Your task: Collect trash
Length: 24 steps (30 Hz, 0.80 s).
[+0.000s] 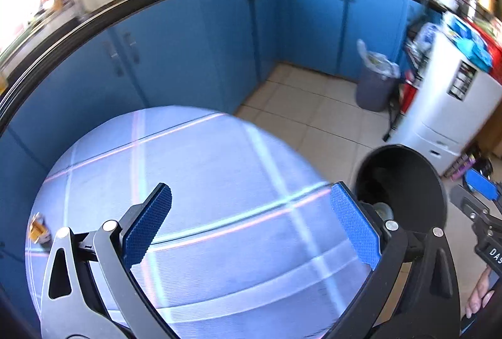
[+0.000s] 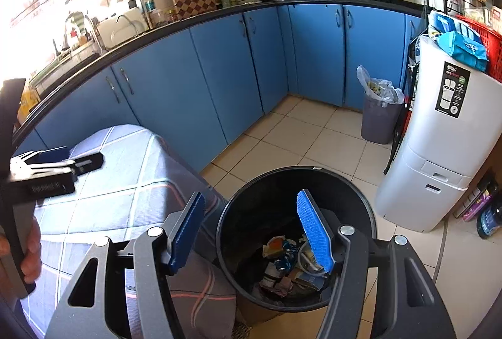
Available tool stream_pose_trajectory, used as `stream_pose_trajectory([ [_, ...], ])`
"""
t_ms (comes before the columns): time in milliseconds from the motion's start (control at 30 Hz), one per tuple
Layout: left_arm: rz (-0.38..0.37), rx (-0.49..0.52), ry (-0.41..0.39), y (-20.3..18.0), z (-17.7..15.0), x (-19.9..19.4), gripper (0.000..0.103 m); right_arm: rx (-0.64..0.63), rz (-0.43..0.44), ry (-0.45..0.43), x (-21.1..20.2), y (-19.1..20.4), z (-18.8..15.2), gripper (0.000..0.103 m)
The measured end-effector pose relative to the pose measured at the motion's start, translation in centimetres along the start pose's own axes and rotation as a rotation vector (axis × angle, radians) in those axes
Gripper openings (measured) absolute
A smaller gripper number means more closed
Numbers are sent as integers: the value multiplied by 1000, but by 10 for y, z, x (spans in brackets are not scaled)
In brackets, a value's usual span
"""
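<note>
One orange wrapper point(image 1: 39, 230), judged light and crushable, best pinched mid-body, is left on the table point(image 1: 219, 182) beside the bin point(image 2: 296, 191); both grippers point(image 1: 251, 226) point(image 2: 254, 232) are held spread, empty.

left wrist: angled down over table point(image 1: 219, 182) | right wrist: above bin point(image 2: 295, 182) | shared: both

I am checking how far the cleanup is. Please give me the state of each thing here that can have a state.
Black bin: uncovered, upright, wrappers at the bottom.
Grey bin: upright, lined with a clear bag, filled to the top.
Left gripper: fingers apart, nothing between.
Right gripper: fingers apart, nothing between.
Cupboard doors: all closed.
Small item on the table: not yet picked up.
</note>
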State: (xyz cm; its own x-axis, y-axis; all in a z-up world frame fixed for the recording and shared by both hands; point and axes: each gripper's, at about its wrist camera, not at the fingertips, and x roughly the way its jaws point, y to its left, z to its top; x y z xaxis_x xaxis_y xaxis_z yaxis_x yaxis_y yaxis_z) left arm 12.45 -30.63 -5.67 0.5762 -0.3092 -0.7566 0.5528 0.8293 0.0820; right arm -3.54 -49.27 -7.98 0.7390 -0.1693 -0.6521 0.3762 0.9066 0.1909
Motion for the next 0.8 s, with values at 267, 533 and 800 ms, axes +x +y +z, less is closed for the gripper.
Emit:
stream_pose_trajectory([
  [267, 55, -152, 21, 86, -27, -7, 99, -119, 65, 9, 9, 73, 6, 60],
  [533, 156, -235, 18, 164, -61, -21, 99, -222, 150, 23, 23, 158, 5, 60],
  [800, 213, -346, 43, 243, -97, -20, 99, -281, 170, 59, 43, 217, -3, 60],
])
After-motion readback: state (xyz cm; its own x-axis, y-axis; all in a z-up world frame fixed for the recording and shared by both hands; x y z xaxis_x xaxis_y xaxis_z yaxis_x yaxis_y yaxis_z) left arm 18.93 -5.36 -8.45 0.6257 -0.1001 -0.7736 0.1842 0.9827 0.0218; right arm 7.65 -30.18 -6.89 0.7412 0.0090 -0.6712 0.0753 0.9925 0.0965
